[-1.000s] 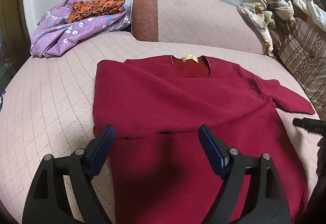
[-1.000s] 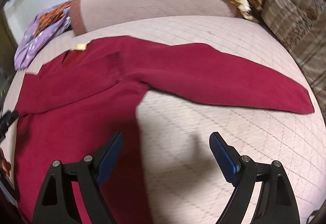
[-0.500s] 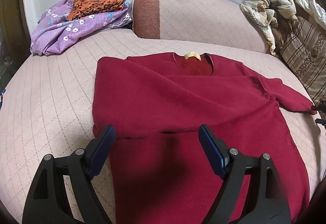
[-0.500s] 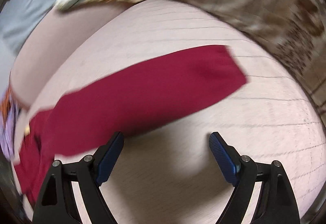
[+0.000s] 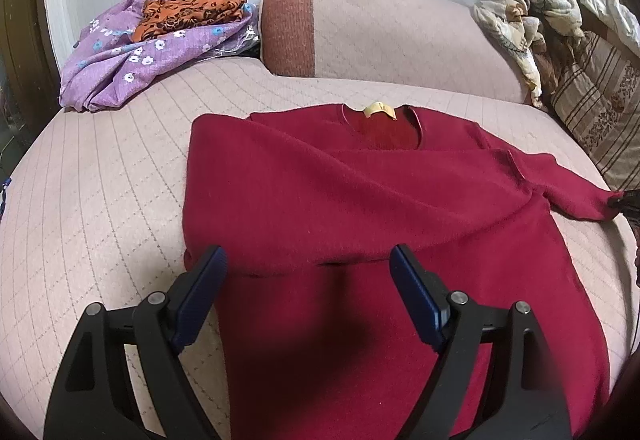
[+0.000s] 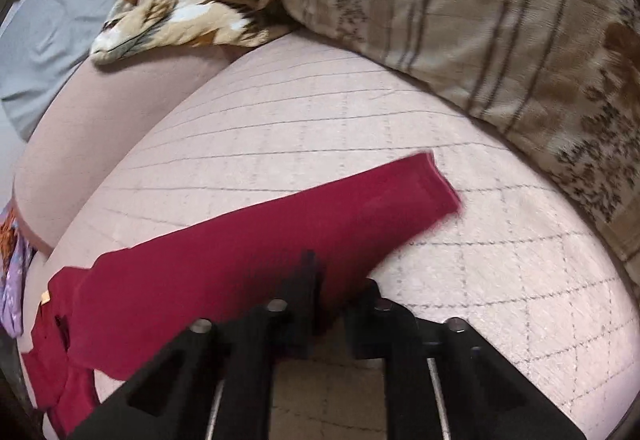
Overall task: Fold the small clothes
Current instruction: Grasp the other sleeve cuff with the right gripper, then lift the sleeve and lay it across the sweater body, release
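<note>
Left gripper (image 5: pixel 306 296) hovered with jaws spread, empty, over the lower body of the red sweater (image 5: pixel 360 224), which lay flat on the quilted bed (image 5: pixel 100 199). Right gripper (image 6: pixel 320 304) had just clamped its jaws on the outstretched right sleeve (image 6: pixel 320 224). Left sleeve already crossed the chest. Step: folding second sleeve. Next, probably: carry it across toward the collar.

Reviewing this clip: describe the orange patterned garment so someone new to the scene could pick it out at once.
Start from the pink quilted bed and go to its far left corner by the white wall. There a purple floral cloth lies bunched, and the orange garment sits folded on top. Its black-on-orange print sets it apart from the plain red sweater.
</note>
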A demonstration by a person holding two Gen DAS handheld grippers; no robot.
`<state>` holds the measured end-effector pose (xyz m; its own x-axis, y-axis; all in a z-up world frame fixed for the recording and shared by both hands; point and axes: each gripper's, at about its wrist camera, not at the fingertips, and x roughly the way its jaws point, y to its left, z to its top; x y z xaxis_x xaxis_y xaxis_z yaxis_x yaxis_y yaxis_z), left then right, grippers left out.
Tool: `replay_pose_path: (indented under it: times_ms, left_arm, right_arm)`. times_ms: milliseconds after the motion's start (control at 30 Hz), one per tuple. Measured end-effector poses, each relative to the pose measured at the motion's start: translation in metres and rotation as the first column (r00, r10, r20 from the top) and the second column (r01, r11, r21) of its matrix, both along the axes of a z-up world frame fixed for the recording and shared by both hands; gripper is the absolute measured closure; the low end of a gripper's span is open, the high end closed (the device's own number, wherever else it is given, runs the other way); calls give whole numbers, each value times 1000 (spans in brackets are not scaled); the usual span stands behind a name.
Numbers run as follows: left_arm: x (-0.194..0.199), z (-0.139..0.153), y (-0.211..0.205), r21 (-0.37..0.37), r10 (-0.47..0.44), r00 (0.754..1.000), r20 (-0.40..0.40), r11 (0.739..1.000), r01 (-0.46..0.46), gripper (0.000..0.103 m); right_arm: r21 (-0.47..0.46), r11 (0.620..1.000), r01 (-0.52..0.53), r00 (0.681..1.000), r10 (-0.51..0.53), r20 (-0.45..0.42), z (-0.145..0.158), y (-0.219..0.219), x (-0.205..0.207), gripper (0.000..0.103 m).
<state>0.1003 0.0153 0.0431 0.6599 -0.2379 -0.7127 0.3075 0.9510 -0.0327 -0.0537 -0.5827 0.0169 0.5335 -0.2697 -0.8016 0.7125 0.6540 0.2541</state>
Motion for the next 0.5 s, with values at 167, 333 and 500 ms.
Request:
replay_pose_path:
  times_ms: [167,333,500]
  left_arm:
    - [2,3,4,-13,12,1000,1,1000,-12,19]
    - [1,5,8,-23,19,1000,2,1000,-19,19]
    - [3,11,16,-50,37,999,11,998,-36,19]
  right_arm:
    - [-43,995,-86,989,91,115,41,34,0,97]
    - [-120,952,-282,931,302,206,93,113,29,97]
    - [-138,863,-485,825,504,256,119,206,85,97]
